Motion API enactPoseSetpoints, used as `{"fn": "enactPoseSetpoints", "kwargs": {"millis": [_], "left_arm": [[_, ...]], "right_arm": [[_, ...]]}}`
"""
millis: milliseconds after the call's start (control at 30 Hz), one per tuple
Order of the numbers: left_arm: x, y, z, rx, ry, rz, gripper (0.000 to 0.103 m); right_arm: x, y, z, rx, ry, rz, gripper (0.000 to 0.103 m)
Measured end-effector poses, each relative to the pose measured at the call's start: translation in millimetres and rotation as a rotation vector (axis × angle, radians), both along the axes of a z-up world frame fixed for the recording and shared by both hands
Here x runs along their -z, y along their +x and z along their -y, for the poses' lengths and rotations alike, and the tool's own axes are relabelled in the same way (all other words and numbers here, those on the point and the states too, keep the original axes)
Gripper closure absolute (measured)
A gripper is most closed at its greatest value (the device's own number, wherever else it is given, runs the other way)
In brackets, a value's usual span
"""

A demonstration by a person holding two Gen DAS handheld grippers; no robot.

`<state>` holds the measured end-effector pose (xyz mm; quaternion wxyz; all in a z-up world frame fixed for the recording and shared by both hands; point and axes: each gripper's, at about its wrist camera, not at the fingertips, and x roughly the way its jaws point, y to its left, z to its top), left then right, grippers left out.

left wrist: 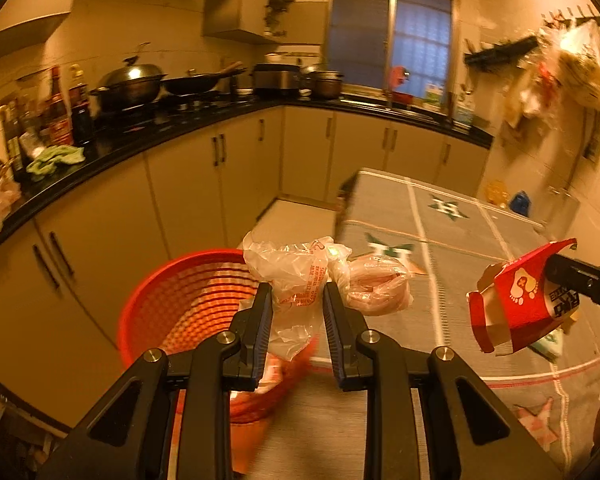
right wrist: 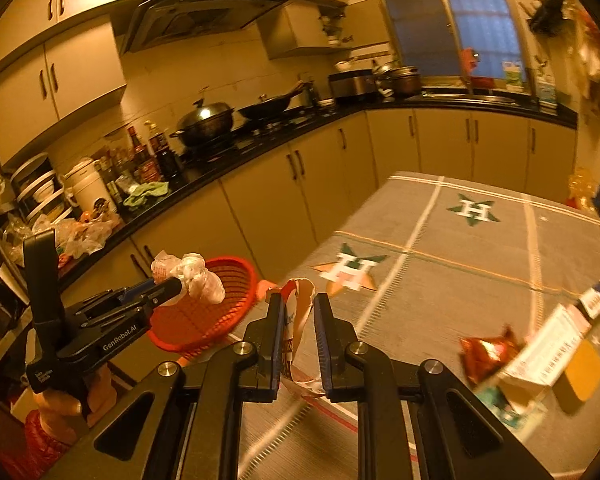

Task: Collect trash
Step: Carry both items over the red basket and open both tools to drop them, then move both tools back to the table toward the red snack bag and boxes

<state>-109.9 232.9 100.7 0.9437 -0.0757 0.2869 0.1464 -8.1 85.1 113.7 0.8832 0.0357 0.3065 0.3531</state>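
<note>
My left gripper (left wrist: 298, 290) is shut on a crumpled clear plastic bag (left wrist: 288, 268), held just right of the rim of a red mesh basket (left wrist: 188, 304). The basket stands beside the table's left edge. In the right wrist view my right gripper (right wrist: 298, 300) is shut on a torn red and white paper carton (right wrist: 296, 320). That carton (left wrist: 516, 304) also hangs at the right of the left wrist view, from the right gripper (left wrist: 560, 276). The left gripper (right wrist: 178, 282) with its plastic bag (right wrist: 196, 276) hovers over the red basket (right wrist: 204, 320).
A grey cloth with star patterns covers the table (right wrist: 460, 264). More litter lies at its right: a red wrapper (right wrist: 488, 356) and a white box (right wrist: 548, 352). A black counter (left wrist: 160, 136) with pots and bottles runs along the cabinets behind. A hand (right wrist: 60, 404) holds the left gripper.
</note>
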Motion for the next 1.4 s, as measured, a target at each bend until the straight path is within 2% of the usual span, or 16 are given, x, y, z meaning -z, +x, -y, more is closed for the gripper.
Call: {"fn": "enactPoseSetpoints", "kwargs": {"millis": [367, 500, 767, 800, 867, 933, 1067, 1233, 1400], "left_arm": [[29, -5, -57, -0.11, -0.022, -0.065, 0.078], [40, -4, -65, -0.125, -0.026, -0.09, 0.078], [52, -1, -77, -0.143, -0.027, -0.118, 0.076], [52, -1, -78, -0.145, -0.026, -0.121, 0.075], [53, -1, -79, -0.149, -0.022, -0.126, 0.071], [52, -2, -80, -0.15, -0.03, -0.122, 0.063], [51, -2, -80, -0.151, -0.024, -0.114, 0.055], [47, -5, -76, -0.152, -0.034, -0.105, 0.054], [39, -8, -61, -0.133, -0.028, -0.088, 0.049]], "right_arm": [[8, 27, -87, -0.107, -0.009, -0.061, 0.087], [12, 39, -112, -0.131, 0.011, -0.102, 0.087], [21, 51, -163, -0.156, 0.005, -0.125, 0.086], [24, 52, -169, -0.158, 0.002, -0.129, 0.083], [31, 55, -178, -0.161, -0.006, -0.148, 0.083], [36, 57, -183, -0.169, -0.009, -0.169, 0.083], [38, 58, -179, -0.17, -0.001, -0.179, 0.076], [31, 52, -163, -0.151, -0.005, -0.158, 0.076], [29, 44, -138, -0.109, -0.016, -0.147, 0.072]]}}
